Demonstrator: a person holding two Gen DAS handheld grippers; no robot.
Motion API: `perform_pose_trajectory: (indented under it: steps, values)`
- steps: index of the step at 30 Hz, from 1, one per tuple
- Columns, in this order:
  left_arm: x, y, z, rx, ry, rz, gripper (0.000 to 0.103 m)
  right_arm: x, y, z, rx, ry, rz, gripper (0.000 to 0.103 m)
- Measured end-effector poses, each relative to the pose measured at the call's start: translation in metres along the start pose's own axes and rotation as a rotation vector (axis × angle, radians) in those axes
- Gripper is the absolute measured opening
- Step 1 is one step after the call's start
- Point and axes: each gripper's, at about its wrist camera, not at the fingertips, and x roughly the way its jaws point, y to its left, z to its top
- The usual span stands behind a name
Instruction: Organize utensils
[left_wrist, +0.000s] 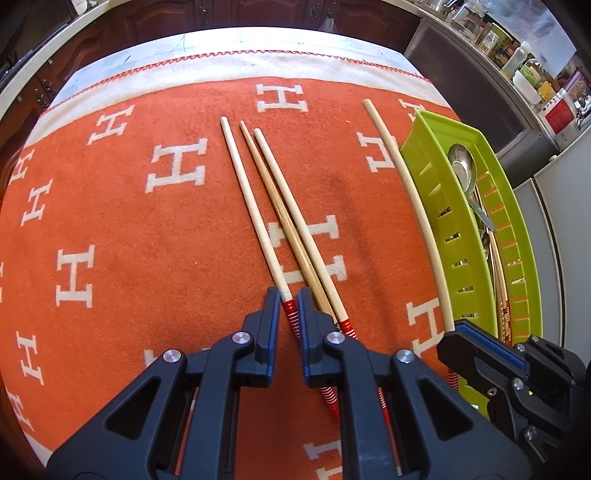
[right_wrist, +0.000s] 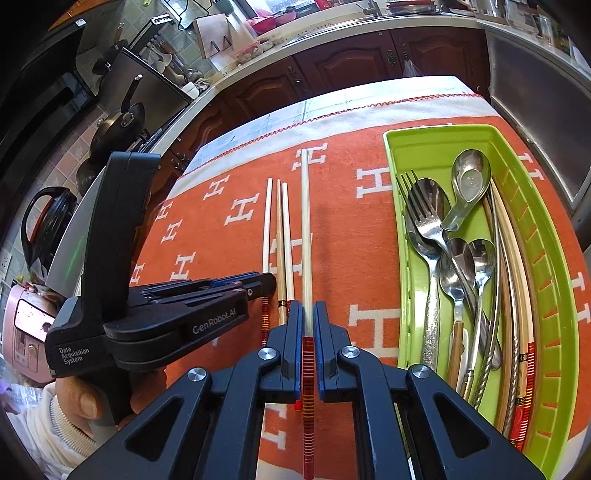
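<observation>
On the orange blanket (left_wrist: 147, 229) covering the bench, four chopsticks are lying roughly parallel, thin tips pointing away from the person, red-banded ends toward both grippers. The left gripper (left_wrist: 288, 306) is tilting steeply down over the leftmost chopstick (left_wrist: 251, 210); its jaws are standing nearly together with that stick's red end in the narrow gap, though whether the pads are pressing on it I cannot tell. Two more chopsticks, one darker (left_wrist: 280, 218) and one pale (left_wrist: 295, 218), are resting just beside it, their ends passing under the right-hand jaw.

The right gripper (right_wrist: 307, 314) is pinching the fourth chopstick (right_wrist: 305, 229) at its red-striped end, a grip near the thick end probably chosen so the long stick can swing tip-first over the low wall. That stick is lying apart from the other three, nearest the green tray (right_wrist: 402, 280).

The tray is sitting at the right, already carrying a fork (right_wrist: 421, 218), several spoons (right_wrist: 469, 177) and other chopsticks (right_wrist: 517, 273) along its far side. Sorting appears partly done, with four sticks not yet in the tray.
</observation>
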Motion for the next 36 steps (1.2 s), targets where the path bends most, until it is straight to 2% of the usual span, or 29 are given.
perform_pose_trajectory:
  steps: [6, 12, 19, 23, 27, 31, 36]
  values:
    - [-0.004, 0.013, -0.005, -0.048, -0.008, -0.005, 0.004, -0.003, 0.002, 0.001, 0.008, -0.005, 0.003, 0.005]
    - [-0.022, 0.032, -0.013, -0.093, -0.002, -0.040, 0.003, -0.016, 0.001, 0.002, 0.025, -0.020, 0.012, 0.005]
    - [-0.074, 0.020, -0.018, -0.064, -0.073, -0.110, 0.003, -0.048, -0.006, 0.005, 0.062, -0.067, 0.007, 0.005]
    - [-0.106, 0.003, -0.012, -0.036, -0.129, -0.166, 0.002, -0.075, -0.025, 0.009, 0.095, -0.117, -0.068, 0.005]
    - [-0.128, -0.021, -0.005, 0.003, -0.165, -0.209, 0.001, -0.085, -0.046, 0.011, 0.113, -0.116, -0.155, 0.005]
    - [-0.143, -0.045, -0.002, 0.032, -0.204, -0.223, 0.000, -0.082, -0.070, 0.009, 0.117, -0.077, -0.231, 0.005]
    - [-0.153, -0.058, -0.001, 0.043, -0.220, -0.230, 0.000, -0.055, -0.098, 0.004, 0.106, 0.046, -0.338, 0.006]
